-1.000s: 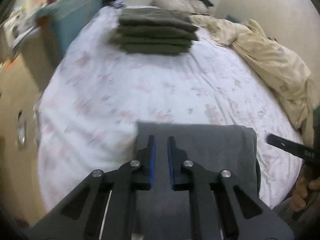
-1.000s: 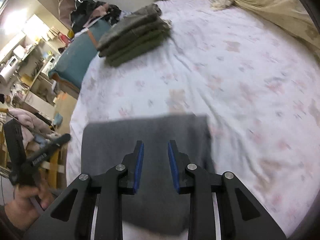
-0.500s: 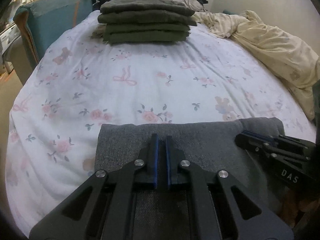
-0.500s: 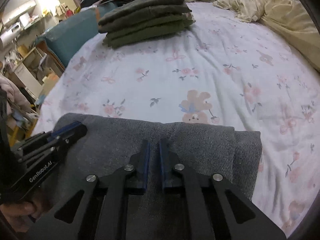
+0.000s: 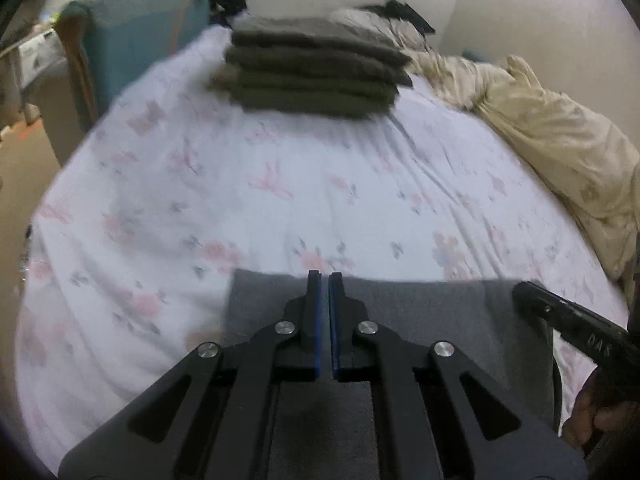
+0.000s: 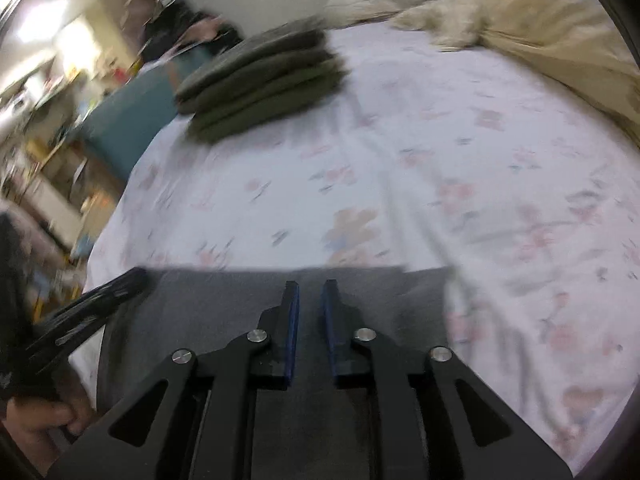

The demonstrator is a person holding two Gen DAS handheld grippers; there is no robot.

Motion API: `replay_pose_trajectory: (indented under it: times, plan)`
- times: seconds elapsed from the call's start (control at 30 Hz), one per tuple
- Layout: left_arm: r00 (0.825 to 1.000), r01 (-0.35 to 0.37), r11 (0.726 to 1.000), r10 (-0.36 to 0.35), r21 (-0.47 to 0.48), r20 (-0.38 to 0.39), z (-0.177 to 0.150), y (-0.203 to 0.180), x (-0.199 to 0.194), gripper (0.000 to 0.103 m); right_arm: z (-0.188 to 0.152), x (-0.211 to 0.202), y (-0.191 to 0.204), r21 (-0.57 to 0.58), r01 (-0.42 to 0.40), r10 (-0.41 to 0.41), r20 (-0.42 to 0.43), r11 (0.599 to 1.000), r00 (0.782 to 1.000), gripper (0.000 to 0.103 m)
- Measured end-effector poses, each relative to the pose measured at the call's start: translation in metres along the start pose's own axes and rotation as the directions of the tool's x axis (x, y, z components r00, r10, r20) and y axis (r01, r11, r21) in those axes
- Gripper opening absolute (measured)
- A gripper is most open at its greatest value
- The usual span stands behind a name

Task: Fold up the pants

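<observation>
A: Nearest the left camera?
B: The left gripper, its blue pads drawn together to a thin slit. Grey cloth lies under and around it, but whether any fold is nipped between the pads I cannot tell.

A: And the other one?
B: The right gripper has its jaws nearly together, a narrow gap between the pads. Cloth lies under it too; I cannot tell whether it is pinched.

A: Where are the pants?
B: The pants are folded into a grey band across the near edge of the bed, with both grippers over it. In the right view the pants run from the left gripper's tip to a squared end on the right.

A: Any hands?
B: A hand shows at the lower right of the left view, on the right gripper's handle. Another hand shows at the lower left of the right view.

A: Farther back?
B: A floral sheet, bare in the middle. Then a stack of folded dark green and brown clothes near the far edge, well apart from the pants. A cream quilt is bunched along the right side, and a teal box stands just beside the bed on the left.
</observation>
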State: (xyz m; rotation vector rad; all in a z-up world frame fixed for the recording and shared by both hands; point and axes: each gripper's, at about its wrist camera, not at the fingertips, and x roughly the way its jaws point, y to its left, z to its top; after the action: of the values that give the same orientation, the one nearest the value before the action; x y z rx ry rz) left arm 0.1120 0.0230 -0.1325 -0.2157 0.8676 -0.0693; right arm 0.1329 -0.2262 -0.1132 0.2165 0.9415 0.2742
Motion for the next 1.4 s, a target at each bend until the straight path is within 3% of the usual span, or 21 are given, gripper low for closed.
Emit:
replay_pose_trajectory:
  times: [0.2, 0.3, 0.4, 0.47, 0.5, 0.57, 0.6, 0.7, 0.73, 0.77, 0.8, 0.83, 0.87, 0.9, 1.0, 1.1, 1.2, 1.27, 1.3, 1.33, 1.4]
  plan:
    - [0.998, -0.02, 1.0, 0.02, 0.014, -0.054, -0.013, 0.008, 0.023, 0.003, 0.004, 0.01, -0.017, 0.007, 0.153, -0.153, 0.006, 0.988, 0.988, 0.008]
    - [0.998, -0.01, 1.0, 0.01, 0.001, -0.059, -0.014, 0.009, 0.028, 0.003, -0.002, 0.027, -0.035, 0.056, 0.124, -0.12, -0.074, 0.991, 0.99, 0.008]
    - [0.997, -0.007, 1.0, 0.009, 0.018, -0.074, -0.017, 0.01, 0.034, 0.003, -0.004, 0.036, -0.025, -0.06, 0.186, -0.19, -0.074, 0.981, 0.979, 0.005]
    - [0.996, -0.027, 0.999, 0.031, 0.047, -0.08, -0.017, 0.006, 0.035, 0.003, -0.011, 0.046, -0.024, -0.131, 0.275, -0.287, -0.085, 0.953, 0.954, 0.005]
    - [0.995, -0.038, 0.998, 0.043, 0.055, -0.086, -0.016, 0.004, 0.035, 0.003, -0.009, 0.048, -0.033, -0.092, 0.27, -0.279, -0.115, 0.959, 0.953, 0.006]
    - [0.993, -0.057, 0.996, 0.063, 0.062, -0.104, -0.009, 0.0, 0.03, 0.003, -0.002, 0.042, -0.055, 0.047, 0.177, -0.169, -0.142, 0.983, 0.975, 0.009]
    - [0.993, -0.054, 0.997, 0.06, 0.055, -0.106, -0.007, 0.001, 0.026, 0.003, 0.004, 0.032, -0.065, 0.107, 0.173, -0.158, -0.135, 0.979, 0.978, 0.017]
    - [0.996, -0.006, 0.997, -0.001, -0.083, -0.091, 0.004, 0.021, 0.002, 0.003, 0.017, -0.004, -0.071, 0.179, 0.129, -0.122, -0.046, 0.975, 0.991, 0.017]
    - [0.998, -0.001, 0.993, -0.007, -0.116, -0.067, 0.007, 0.03, -0.008, 0.009, 0.021, -0.019, -0.074, 0.22, 0.077, -0.075, -0.018, 0.972, 0.997, 0.017]
    - [0.999, 0.007, 0.99, -0.013, -0.142, -0.047, 0.009, 0.038, -0.016, 0.026, 0.023, -0.026, -0.076, 0.24, 0.044, -0.042, -0.012, 0.97, 0.999, 0.02]
    - [0.999, 0.013, 0.984, -0.019, -0.177, -0.032, 0.011, 0.05, -0.025, 0.042, 0.025, -0.036, -0.079, 0.268, -0.01, 0.015, -0.014, 0.963, 1.0, 0.043]
    - [0.999, 0.016, 0.977, -0.023, -0.214, -0.032, 0.012, 0.06, -0.03, 0.081, 0.024, -0.043, -0.08, 0.281, -0.039, 0.049, -0.025, 0.959, 0.999, 0.059]
    - [0.999, 0.025, 0.97, -0.035, -0.241, -0.036, 0.013, 0.068, -0.033, 0.102, 0.02, -0.048, -0.081, 0.293, -0.055, 0.069, -0.036, 0.955, 0.997, 0.083]
    - [0.998, 0.043, 0.964, -0.056, -0.263, -0.042, 0.012, 0.075, -0.035, 0.102, 0.014, -0.052, -0.084, 0.317, -0.072, 0.092, -0.049, 0.946, 0.995, 0.088]
    - [0.978, 0.123, 0.946, -0.167, -0.3, -0.124, -0.001, 0.091, -0.031, 0.102, -0.005, -0.04, -0.087, 0.37, -0.09, 0.165, -0.175, 0.924, 0.971, 0.088]
    - [0.914, 0.215, 0.911, -0.315, -0.352, -0.257, -0.029, 0.091, -0.009, 0.102, -0.031, -0.016, -0.084, 0.375, -0.071, 0.193, -0.3, 0.924, 0.934, 0.088]
    - [0.861, 0.226, 0.924, -0.338, -0.31, -0.38, -0.055, 0.079, 0.008, 0.101, -0.055, 0.003, -0.074, 0.358, -0.075, 0.227, -0.405, 0.931, 0.886, 0.088]
    - [0.862, 0.257, 0.936, -0.335, -0.24, -0.38, -0.064, 0.068, 0.005, 0.1, -0.064, 0.007, -0.064, 0.329, -0.093, 0.238, -0.434, 0.94, 0.869, 0.088]
    - [0.852, 0.276, 0.936, -0.343, -0.218, -0.395, -0.066, 0.062, 0.005, 0.098, -0.066, 0.005, -0.056, 0.302, -0.117, 0.246, -0.434, 0.946, 0.866, 0.088]
    - [0.834, 0.307, 0.926, -0.373, -0.22, -0.407, -0.067, 0.058, 0.005, 0.085, -0.067, 0.004, -0.052, 0.287, -0.126, 0.246, -0.435, 0.95, 0.866, 0.088]
    - [0.829, 0.319, 0.923, -0.381, -0.214, -0.409, -0.066, 0.054, 0.004, 0.078, -0.069, 0.006, -0.045, 0.223, -0.108, 0.198, -0.438, 0.969, 0.877, 0.086]
